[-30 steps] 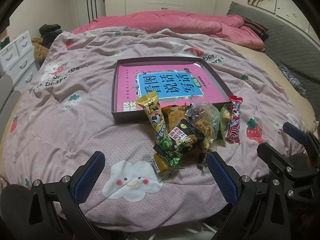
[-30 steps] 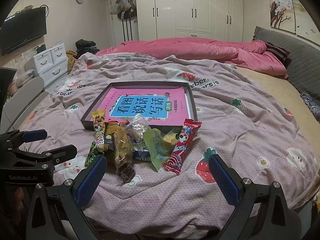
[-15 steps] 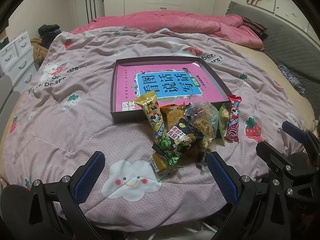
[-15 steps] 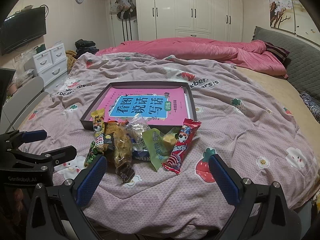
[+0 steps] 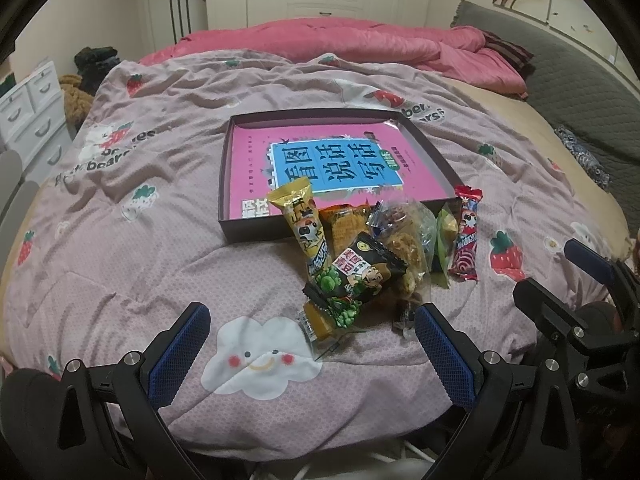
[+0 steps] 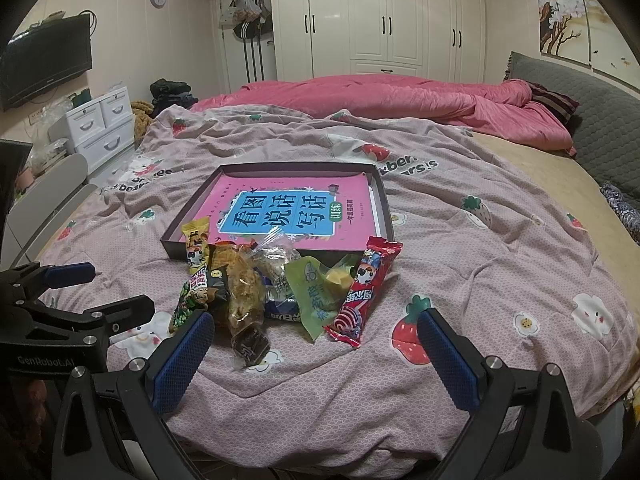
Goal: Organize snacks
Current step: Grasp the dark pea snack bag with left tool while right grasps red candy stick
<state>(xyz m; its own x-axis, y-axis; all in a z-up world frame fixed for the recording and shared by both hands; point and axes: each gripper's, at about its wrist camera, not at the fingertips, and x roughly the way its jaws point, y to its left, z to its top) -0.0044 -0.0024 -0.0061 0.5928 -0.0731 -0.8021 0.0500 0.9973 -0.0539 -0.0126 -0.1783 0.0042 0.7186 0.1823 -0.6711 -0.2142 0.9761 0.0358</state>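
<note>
Left wrist view: left hand-held gripper [image 5: 308, 344] spread wide, empty, snack pile [image 5: 376, 260] at twelve o'clock. Right hand-held gripper [image 6: 314, 344] likewise spread, empty. Tray [image 5: 248, 234] beyond, on bed [image 5: 120, 248].

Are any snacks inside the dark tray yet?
No. The tray holds only a pink book; the snack pile lies outside its near edge.

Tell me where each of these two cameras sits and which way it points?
Left wrist: on the open left gripper, facing the snack pile and dark shallow box; the right gripper shows at right.
Right wrist: on the open right gripper, facing the same pile; the left gripper shows at left.
Shared: box, red long snack packet, pink strawberry-print quilt.
</note>
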